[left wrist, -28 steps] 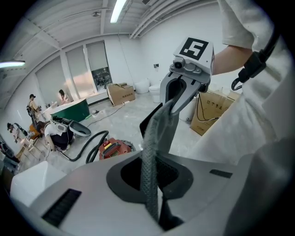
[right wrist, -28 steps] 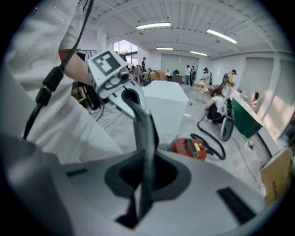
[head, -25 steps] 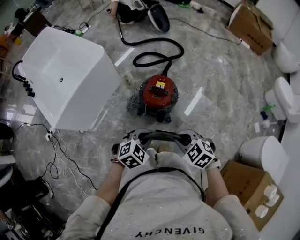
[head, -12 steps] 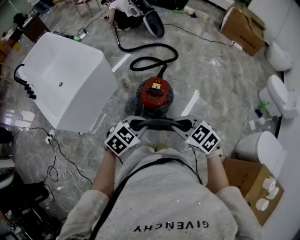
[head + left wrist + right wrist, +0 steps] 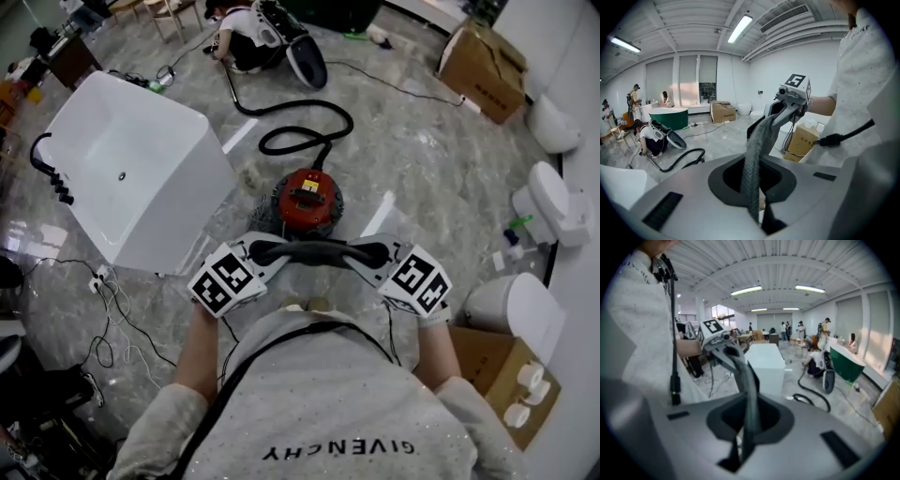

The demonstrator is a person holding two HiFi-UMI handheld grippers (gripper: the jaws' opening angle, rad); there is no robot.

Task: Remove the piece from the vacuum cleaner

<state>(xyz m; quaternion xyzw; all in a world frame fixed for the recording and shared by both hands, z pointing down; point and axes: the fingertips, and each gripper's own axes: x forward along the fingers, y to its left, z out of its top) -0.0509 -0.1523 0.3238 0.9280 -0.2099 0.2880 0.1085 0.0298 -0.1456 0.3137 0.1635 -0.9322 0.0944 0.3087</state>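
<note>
A black curved piece (image 5: pixel 314 251) hangs in the air between my two grippers, in front of the person's chest. My left gripper (image 5: pixel 255 253) is shut on its left end and my right gripper (image 5: pixel 377 255) is shut on its right end. The red vacuum cleaner (image 5: pixel 307 199) stands on the floor below and beyond it, with its black hose (image 5: pixel 302 131) looping away. In the left gripper view the grey textured piece (image 5: pixel 753 164) runs from my jaws up to the right gripper (image 5: pixel 790 99). The right gripper view shows the piece (image 5: pixel 750 394) reaching to the left gripper (image 5: pixel 717 339).
A white bathtub (image 5: pixel 131 169) stands on the left, with cables (image 5: pixel 117 305) on the floor beside it. Cardboard boxes (image 5: pixel 483 61) (image 5: pixel 497 361) and white toilets (image 5: pixel 553 202) (image 5: pixel 511 300) line the right side. A person (image 5: pixel 239 28) crouches at the far end of the hose.
Both grippers have come up toward the head camera with the piece still held between them. In the picture the piece now lies against the vacuum cleaner's near edge.
</note>
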